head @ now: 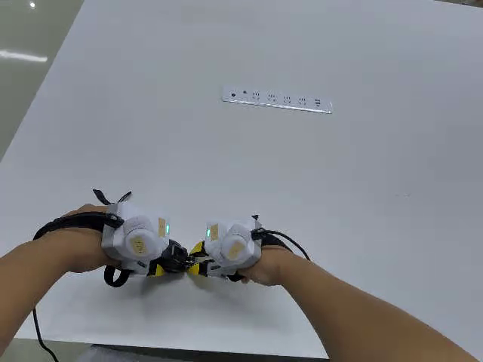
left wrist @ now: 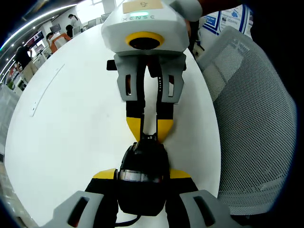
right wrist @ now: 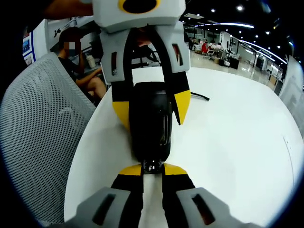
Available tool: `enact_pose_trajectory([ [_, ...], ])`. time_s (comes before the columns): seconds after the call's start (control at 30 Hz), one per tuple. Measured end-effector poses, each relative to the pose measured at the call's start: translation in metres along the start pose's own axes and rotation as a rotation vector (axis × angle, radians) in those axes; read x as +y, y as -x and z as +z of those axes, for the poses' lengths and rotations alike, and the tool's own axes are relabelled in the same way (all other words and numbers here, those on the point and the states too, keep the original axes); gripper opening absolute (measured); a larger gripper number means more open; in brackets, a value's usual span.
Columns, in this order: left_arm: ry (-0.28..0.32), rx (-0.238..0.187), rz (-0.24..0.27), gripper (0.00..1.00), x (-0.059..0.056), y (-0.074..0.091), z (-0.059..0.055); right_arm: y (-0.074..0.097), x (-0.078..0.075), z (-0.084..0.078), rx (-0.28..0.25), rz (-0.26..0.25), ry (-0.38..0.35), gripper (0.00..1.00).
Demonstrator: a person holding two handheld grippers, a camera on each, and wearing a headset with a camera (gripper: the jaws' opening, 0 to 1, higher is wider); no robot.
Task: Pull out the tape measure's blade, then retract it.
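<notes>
The left gripper (left wrist: pixel 142 174) is clamped on the black tape measure (left wrist: pixel 142 159), its yellow-tipped jaws pressed against the two sides of the case. Facing it head-on, the right gripper (right wrist: pixel 152 171) has its jaws drawn together on the blade tip (right wrist: pixel 152 166), which sticks out just beyond the mouth of the case. In the right gripper view the case stands directly ahead of that pinch, so hardly any blade is out. From the head view the two tools meet nose to nose near the front edge of the white table (head: pixel 317 173). The left gripper (head: pixel 167 262) is in the left hand (head: pixel 79 245) and the right gripper (head: pixel 196 259) in the right hand (head: pixel 264 265). The tape measure (head: pixel 177 256) sits between them, low over the tabletop; whether it touches the surface cannot be told. A white power strip (head: pixel 276 99) lies well apart, further back on the table. A grey mesh chair (left wrist: pixel 256 118) stands beside the table's edge, and a black cable (head: pixel 290 241) loops out from the right gripper.
</notes>
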State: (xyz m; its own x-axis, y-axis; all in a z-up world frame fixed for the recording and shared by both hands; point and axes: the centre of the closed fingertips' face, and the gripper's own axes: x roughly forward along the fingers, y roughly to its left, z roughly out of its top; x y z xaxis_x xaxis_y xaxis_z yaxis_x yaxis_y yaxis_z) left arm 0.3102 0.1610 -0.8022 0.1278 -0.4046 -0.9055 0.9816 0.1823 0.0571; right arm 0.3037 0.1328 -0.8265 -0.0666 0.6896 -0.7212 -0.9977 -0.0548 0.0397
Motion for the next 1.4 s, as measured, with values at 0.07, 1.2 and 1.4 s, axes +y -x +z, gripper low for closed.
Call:
enact_pose_trajectory([
  [0.07,0.001,-0.002,0.003,0.35,0.0,0.0,0.0,0.002,0.0,-0.002,-0.001,0.0,-0.009,0.12],
  [1.2,0.016,-0.016,-0.005,0.35,0.002,0.0,0.0,0.007,-0.002,-0.001,0.036,-0.022,0.005,0.14],
  [1.4,0.017,-0.014,-0.001,0.35,0.002,0.001,0.0,0.012,-0.004,-0.007,0.029,-0.031,-0.021,0.13],
])
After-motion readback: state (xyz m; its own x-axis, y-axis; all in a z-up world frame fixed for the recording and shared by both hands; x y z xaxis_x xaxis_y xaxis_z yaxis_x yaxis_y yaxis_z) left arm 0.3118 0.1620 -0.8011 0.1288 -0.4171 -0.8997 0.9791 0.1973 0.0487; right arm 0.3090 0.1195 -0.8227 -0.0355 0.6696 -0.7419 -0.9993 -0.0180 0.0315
